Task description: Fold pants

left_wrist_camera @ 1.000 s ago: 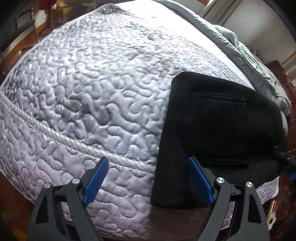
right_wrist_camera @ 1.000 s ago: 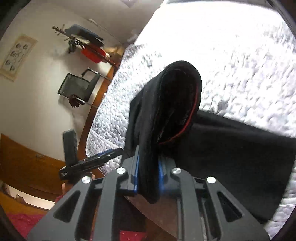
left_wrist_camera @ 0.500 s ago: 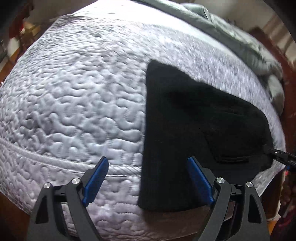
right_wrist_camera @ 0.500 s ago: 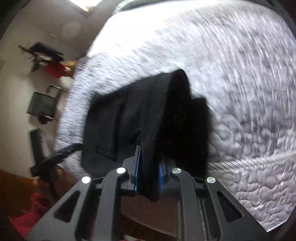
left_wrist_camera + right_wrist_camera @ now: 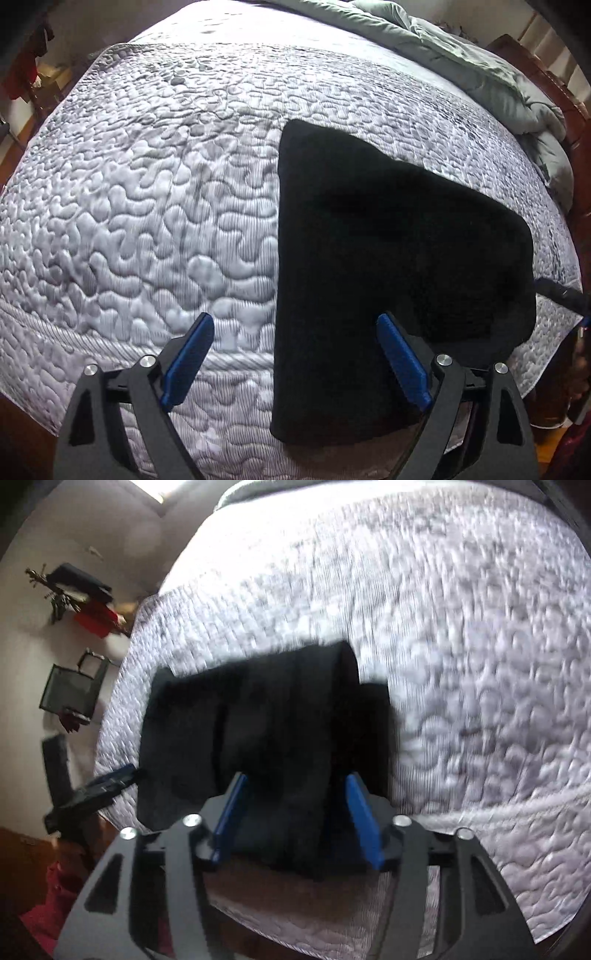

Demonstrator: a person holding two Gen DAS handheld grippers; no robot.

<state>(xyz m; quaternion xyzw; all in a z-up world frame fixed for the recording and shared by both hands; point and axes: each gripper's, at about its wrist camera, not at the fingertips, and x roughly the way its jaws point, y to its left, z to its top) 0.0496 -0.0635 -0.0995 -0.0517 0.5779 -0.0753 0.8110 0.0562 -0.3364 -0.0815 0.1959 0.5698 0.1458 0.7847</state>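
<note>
Black pants (image 5: pixel 388 258) lie folded on the grey quilted bedspread (image 5: pixel 147 221), at the near right corner of the bed, near edge hanging slightly over the mattress rim. Left gripper (image 5: pixel 295 354) jaws spread wide, holding nothing; its right blue pad (image 5: pixel 402 362) sits over the pants' near part, contact unclear, left pad over bare quilt. Right gripper (image 5: pixel 295 808) jaws have just been opening, now about half apart; a raised fold of the pants sits between the blue pads (image 5: pixel 364 819), pads no longer pinching it, small gaps at the sides though the frame is blurred. The left gripper's tip (image 5: pixel 110 779) shows beside the pants' left edge in the right wrist view. Rumpled grey duvet (image 5: pixel 480 62) at the far right
</note>
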